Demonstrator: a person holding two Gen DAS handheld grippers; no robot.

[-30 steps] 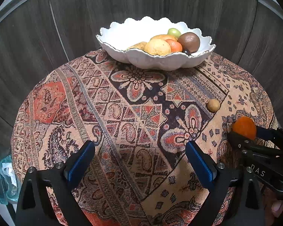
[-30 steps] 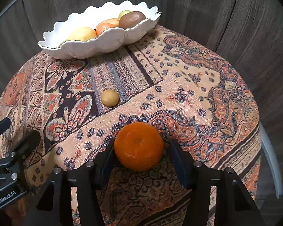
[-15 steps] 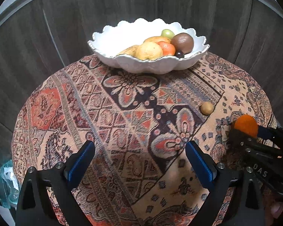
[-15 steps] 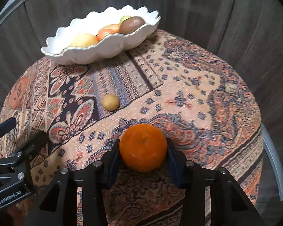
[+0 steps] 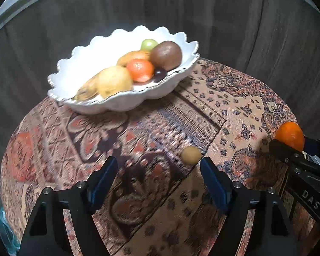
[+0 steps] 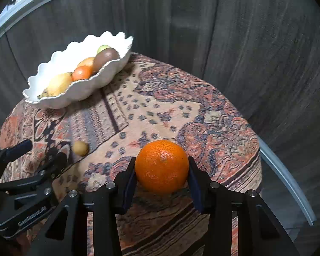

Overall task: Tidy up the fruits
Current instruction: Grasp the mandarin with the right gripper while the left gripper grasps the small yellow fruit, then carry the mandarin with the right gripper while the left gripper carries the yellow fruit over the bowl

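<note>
Right tool (image 6: 162, 171) clamping orange (image 6: 162, 166), left tool (image 5: 159, 177) closing — empty

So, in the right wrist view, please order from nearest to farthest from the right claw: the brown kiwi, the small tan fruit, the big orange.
1. Big orange: gripped between the right claw pads.
2. Small tan fruit: on the cloth, to the left.
3. Brown kiwi: in the white bowl, far upper left.

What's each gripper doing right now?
Left gripper: jaws closing, nothing between them; small yellow fruit lies just ahead.
Right gripper: shut on the orange.
</note>
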